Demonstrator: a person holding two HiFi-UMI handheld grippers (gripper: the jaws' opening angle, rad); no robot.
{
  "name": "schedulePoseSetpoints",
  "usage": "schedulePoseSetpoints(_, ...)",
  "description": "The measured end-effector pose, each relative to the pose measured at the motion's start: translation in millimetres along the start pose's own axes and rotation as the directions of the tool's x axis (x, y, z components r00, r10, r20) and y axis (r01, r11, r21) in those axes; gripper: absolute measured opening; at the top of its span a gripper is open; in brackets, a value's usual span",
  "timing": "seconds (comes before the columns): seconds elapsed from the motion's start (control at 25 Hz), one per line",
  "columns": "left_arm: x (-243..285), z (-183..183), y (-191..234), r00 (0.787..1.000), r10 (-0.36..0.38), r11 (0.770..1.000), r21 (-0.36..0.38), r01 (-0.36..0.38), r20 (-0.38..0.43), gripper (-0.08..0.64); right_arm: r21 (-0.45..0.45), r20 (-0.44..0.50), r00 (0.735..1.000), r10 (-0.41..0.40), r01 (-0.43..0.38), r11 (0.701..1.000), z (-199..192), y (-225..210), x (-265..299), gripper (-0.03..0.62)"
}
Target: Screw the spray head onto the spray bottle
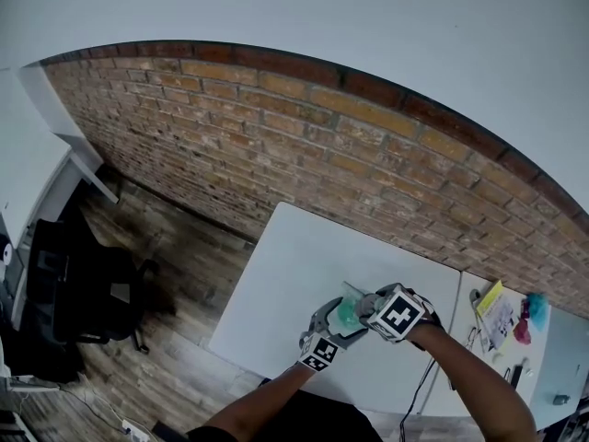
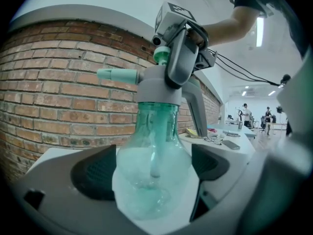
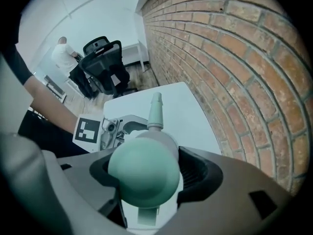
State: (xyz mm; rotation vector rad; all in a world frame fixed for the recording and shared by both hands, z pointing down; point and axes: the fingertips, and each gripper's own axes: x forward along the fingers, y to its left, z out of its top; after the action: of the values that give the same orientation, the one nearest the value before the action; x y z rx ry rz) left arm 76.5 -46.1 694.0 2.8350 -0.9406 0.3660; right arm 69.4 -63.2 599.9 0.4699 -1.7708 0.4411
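Note:
A translucent green spray bottle [image 2: 151, 165] stands upright between the pads of my left gripper [image 2: 152, 173], which is shut on its round body. A grey spray head [image 2: 155, 84] with a pale green nozzle [image 2: 115, 74] sits on the bottle's neck. My right gripper [image 3: 146, 173] comes down from above and is shut on the spray head, whose green round top knob [image 3: 143, 173] fills its view. In the head view both grippers meet over the white table [image 1: 294, 274], the left gripper [image 1: 324, 337] beside the right gripper [image 1: 391, 313], with the bottle [image 1: 348, 314] between them.
A brick wall [image 1: 304, 155] runs behind the table. A black office chair [image 1: 87, 293] stands on the wood floor at the left. A second table on the right holds glasses [image 2: 215, 140], yellow paper [image 1: 490, 296] and pink and blue items [image 1: 529, 316]. A cable [image 1: 419, 389] hangs near the front edge.

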Motion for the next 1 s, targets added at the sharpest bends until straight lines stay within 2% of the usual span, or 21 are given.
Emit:
schedulePoseSetpoints(0.28,1.2,0.8,0.4,1.0,-0.007,1.0,0.007,0.007,-0.006,0.48,-0.063,0.141,0.989,0.035,-0.026,0.998,12.6,7.7,-27.8,0.324)
schedulePoseSetpoints(0.36,0.4,1.1,0.8,1.0,-0.006,1.0,0.008,0.006,-0.006,0.48,-0.105,0.171,0.985,0.021,-0.003,0.994,11.1,8.0,-41.5,0.332)
schedulePoseSetpoints(0.44,0.8,1.3,0.6,1.0,-0.006,1.0,0.007,0.006,-0.007,0.48,-0.185,0.202,0.979,-0.003,0.041,0.982,7.9,5.1,-55.5,0.331)
schedulePoseSetpoints(0.56,0.8,0.7,0.7,1.0,-0.008,1.0,0.006,0.008,-0.009,0.48,-0.364,0.22,0.975,-0.015,0.096,0.927,-3.5,1.3,-70.0,0.33)
schedulePoseSetpoints(0.68,1.2,0.7,0.6,1.0,-0.007,1.0,0.008,0.007,-0.009,0.48,-0.512,0.194,0.979,-0.058,0.152,0.845,-19.2,-8.9,-76.9,0.33)
schedulePoseSetpoints(0.72,1.3,0.8,0.4,1.0,-0.007,1.0,0.009,0.007,-0.01,0.48,-0.57,0.178,0.98,-0.088,0.175,0.803,-24.7,-14.1,-77.2,0.33)
schedulePoseSetpoints(0.76,1.3,0.6,0.3,1.0,-0.007,1.0,0.01,0.007,-0.011,0.48,-0.651,0.157,0.979,-0.129,0.201,0.732,-30.8,-19.0,-76.3,0.33)
schedulePoseSetpoints(0.8,1.3,0.5,0.3,1.0,-0.007,1.0,0.012,0.007,-0.011,0.48,-0.752,0.138,0.973,-0.182,0.223,0.62,-37.0,-23.0,-74.2,0.33)
schedulePoseSetpoints(0.88,1.2,0.5,0.4,1.0,-0.006,1.0,0.011,0.006,-0.011,0.48,-0.921,0.141,0.95,-0.279,0.229,0.314,-45.3,-24.3,-68.7,0.33)
schedulePoseSetpoints(0.92,1.2,0.4,0.3,1.0,-0.005,1.0,0.01,0.005,-0.012,0.48,-0.958,0.156,0.942,-0.296,0.217,0.185,-46.2,-20.2,-66.0,0.33)
schedulePoseSetpoints(0.96,1.3,0.3,0.1,1.0,-0.004,1.0,0.008,0.005,-0.013,0.48,-0.972,0.171,0.942,-0.29,0.209,0.104,-45.1,-13.9,-63.8,0.33)
schedulePoseSetpoints(1.0,1.4,0.8,0.0,1.0,-0.004,1.0,0.008,0.004,-0.013,0.48,-0.977,0.181,0.946,-0.271,0.204,0.061,-43.1,-6.6,-62.0,0.33)
